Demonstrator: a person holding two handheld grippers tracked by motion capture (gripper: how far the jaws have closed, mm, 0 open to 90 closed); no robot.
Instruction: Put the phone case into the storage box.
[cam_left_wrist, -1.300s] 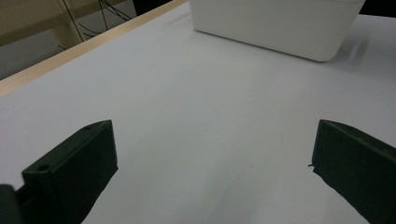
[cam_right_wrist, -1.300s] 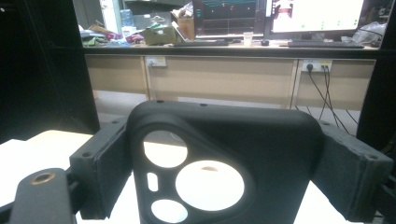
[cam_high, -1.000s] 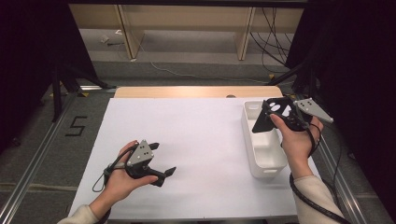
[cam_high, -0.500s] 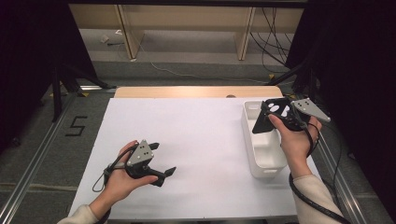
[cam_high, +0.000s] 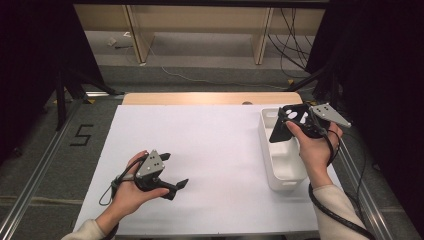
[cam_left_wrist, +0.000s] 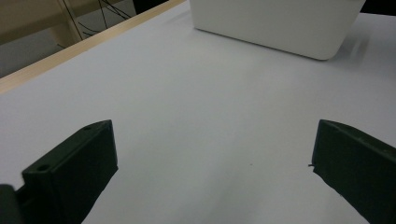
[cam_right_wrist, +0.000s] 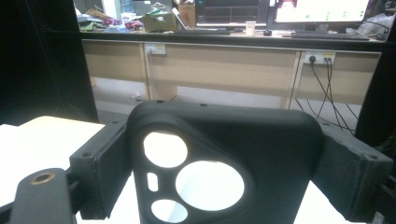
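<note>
A black phone case (cam_high: 289, 120) with round camera cutouts hangs above the far end of a white bin (cam_high: 281, 167). My right gripper (cam_high: 300, 124) is shut on it. In the right gripper view the phone case (cam_right_wrist: 261, 154) sits upright between the two black fingers (cam_right_wrist: 100, 163), which press on its sides. My left gripper (cam_high: 175, 170) rests low over the white table sheet (cam_high: 215, 150) at the front left, jaws open with nothing between them. In the left gripper view my left gripper (cam_left_wrist: 215, 158) points across bare sheet toward the white bin (cam_left_wrist: 275, 23).
The bin stands along the sheet's right edge. A wooden table edge (cam_high: 210, 98) runs behind the sheet. Metal rails (cam_high: 35, 170) flank the table, and cables (cam_high: 285, 35) lie on the floor beyond. A cable (cam_high: 330, 210) trails from the right gripper.
</note>
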